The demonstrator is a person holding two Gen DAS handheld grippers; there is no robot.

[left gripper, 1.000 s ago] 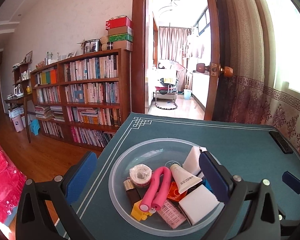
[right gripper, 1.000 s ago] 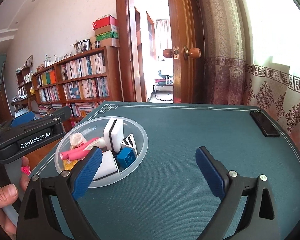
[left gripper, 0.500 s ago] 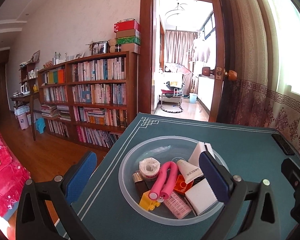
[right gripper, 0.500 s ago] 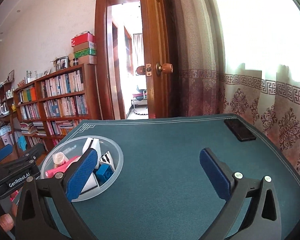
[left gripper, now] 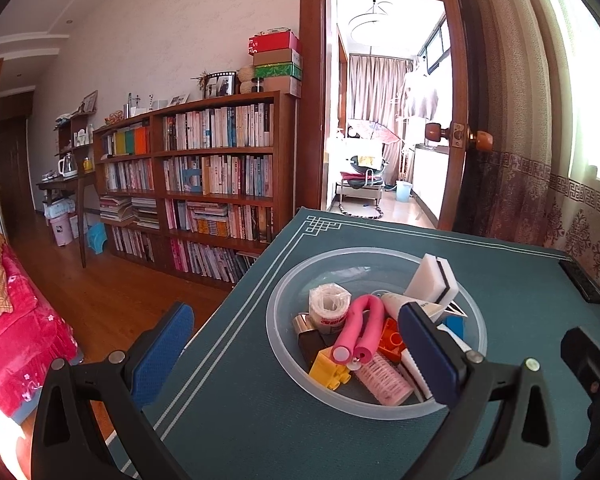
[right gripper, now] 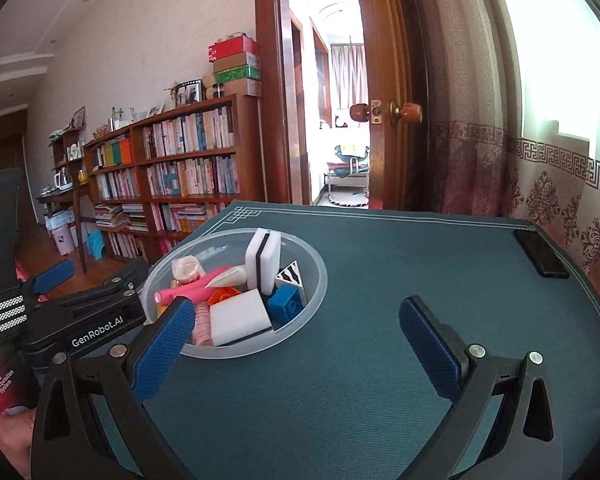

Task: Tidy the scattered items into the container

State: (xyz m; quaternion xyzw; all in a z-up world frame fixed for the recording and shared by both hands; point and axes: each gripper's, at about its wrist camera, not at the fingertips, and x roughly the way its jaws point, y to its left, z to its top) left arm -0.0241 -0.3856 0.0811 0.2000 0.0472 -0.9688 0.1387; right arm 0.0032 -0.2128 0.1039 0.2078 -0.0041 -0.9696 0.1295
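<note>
Both grippers, left (left gripper: 296, 344) and right (right gripper: 296, 332), hang with jaws apart, holding nothing. Items fill the bowl (right gripper: 316, 280) on the table's (right gripper: 400, 272) left side; a phone (right gripper: 540, 258) lies far right.

Left gripper (left gripper: 296, 350): black frame with triangular cut-outs, two fingers faced with blue textured pads (left gripper: 162, 354), one silver screw head at each finger joint. Right gripper (right gripper: 296, 346): same black frame, blue pads, silver screws. In the right wrist view, at 9 o'clock, the left unit's body carries white "GenRobot.AI" lettering (right gripper: 97, 336), a black-and-white striped band (right gripper: 2, 312) and a dark red label.
</note>
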